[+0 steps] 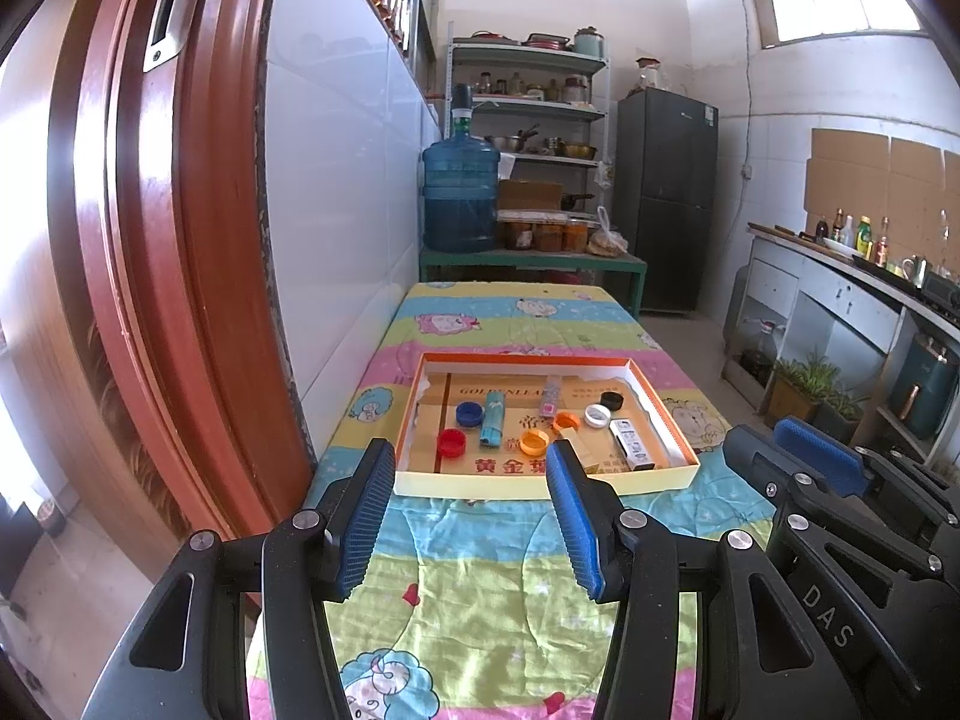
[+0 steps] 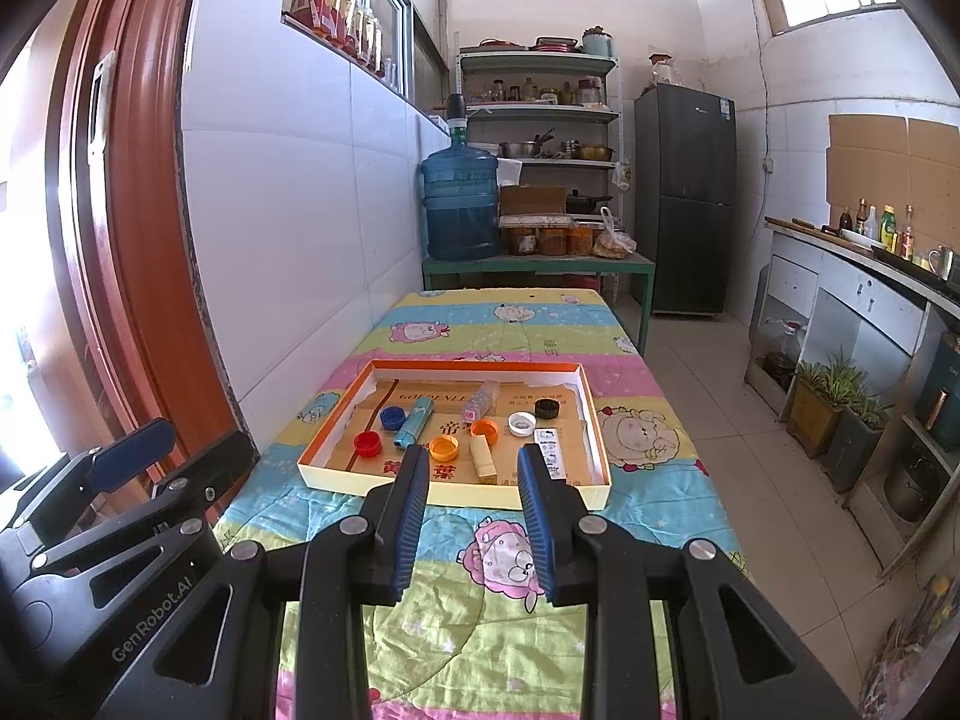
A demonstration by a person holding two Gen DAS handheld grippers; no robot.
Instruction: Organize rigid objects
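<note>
Blue ribbed pads of the left gripper (image 1: 465, 474) stand wide apart, holding nothing; the right gripper (image 2: 474, 477) gapes narrower, also empty. Both tilt downward over the cartoon-print quilt (image 2: 480, 600). At mid-frame lies the shallow orange-rimmed cardboard tray (image 2: 591, 420), holding loose coloured plastic bottle caps (image 2: 367, 443) and small boxes.

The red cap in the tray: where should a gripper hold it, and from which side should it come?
Grip the red cap across its round side wall, coming from above. It lies flat and low in the tray, apart from the blue cap, so its sides are free for both fingers.
</note>
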